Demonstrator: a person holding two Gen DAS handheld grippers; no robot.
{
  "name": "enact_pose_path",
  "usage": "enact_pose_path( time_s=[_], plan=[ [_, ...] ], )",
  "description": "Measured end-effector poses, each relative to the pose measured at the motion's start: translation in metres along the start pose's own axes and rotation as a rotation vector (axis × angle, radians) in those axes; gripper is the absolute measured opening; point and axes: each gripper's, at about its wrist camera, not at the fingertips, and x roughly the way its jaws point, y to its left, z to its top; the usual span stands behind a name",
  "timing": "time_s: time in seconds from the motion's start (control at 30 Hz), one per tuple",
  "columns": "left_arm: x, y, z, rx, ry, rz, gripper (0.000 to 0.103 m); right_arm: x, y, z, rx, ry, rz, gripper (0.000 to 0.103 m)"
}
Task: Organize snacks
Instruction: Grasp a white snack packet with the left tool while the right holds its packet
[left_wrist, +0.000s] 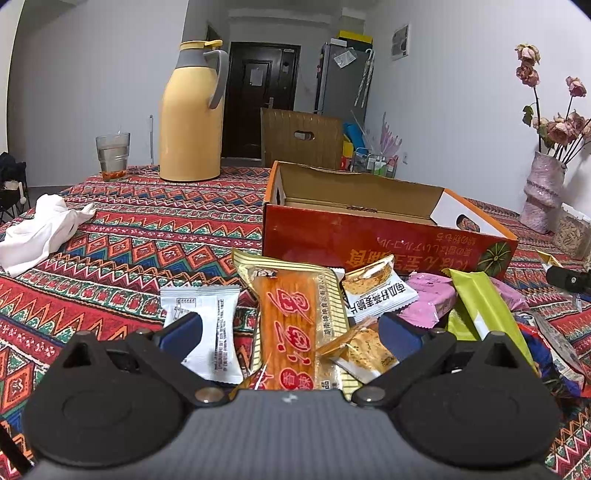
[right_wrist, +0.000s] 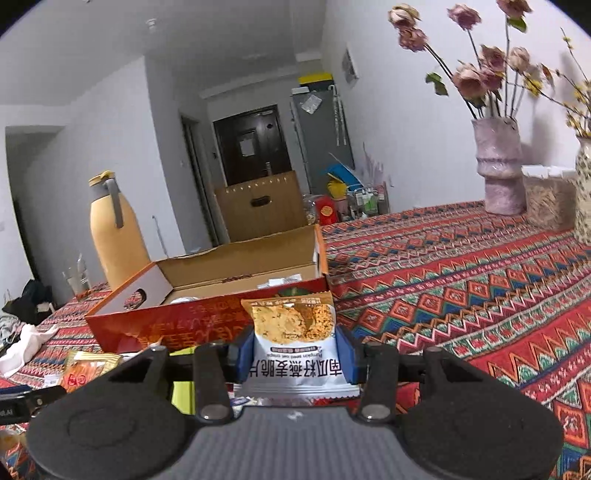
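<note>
Right claw (right_wrist: 295, 356) was clamped on my oat crisp packet (right_wrist: 293, 332), held upright facing the open box (right_wrist: 207, 317); left claw (left_wrist: 290, 334) sat apart over the snack pile (left_wrist: 291, 314)

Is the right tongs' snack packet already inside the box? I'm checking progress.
No, the right tongs grip the packet on the near side of the box, in front of its red wall.
</note>
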Motion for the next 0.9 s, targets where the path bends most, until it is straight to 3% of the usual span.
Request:
enact_pose_path(
  time_s=[0.37, 0.7, 0.83, 0.9],
  plan=[
    [-0.004, 0.0, 0.008, 0.058, 0.06, 0.069, 0.103, 0.005, -0.006, -0.01, 0.026, 0.002, 0.023, 0.045],
    [0.011, 0.033, 0.027, 0.016, 0.128, 0.209, 0.103, 0.004, -0.005, -0.011, 0.023, -0.007, 0.038, 0.045],
    [0.025, 0.046, 0.026, -0.019, 0.187, 0.222, 0.102, 0.005, -0.004, -0.012, 0.017, -0.007, 0.036, 0.045],
    [0.031, 0.048, 0.022, -0.025, 0.208, 0.223, 0.096, 0.005, -0.004, -0.012, 0.014, -0.005, 0.035, 0.045]
  ],
)
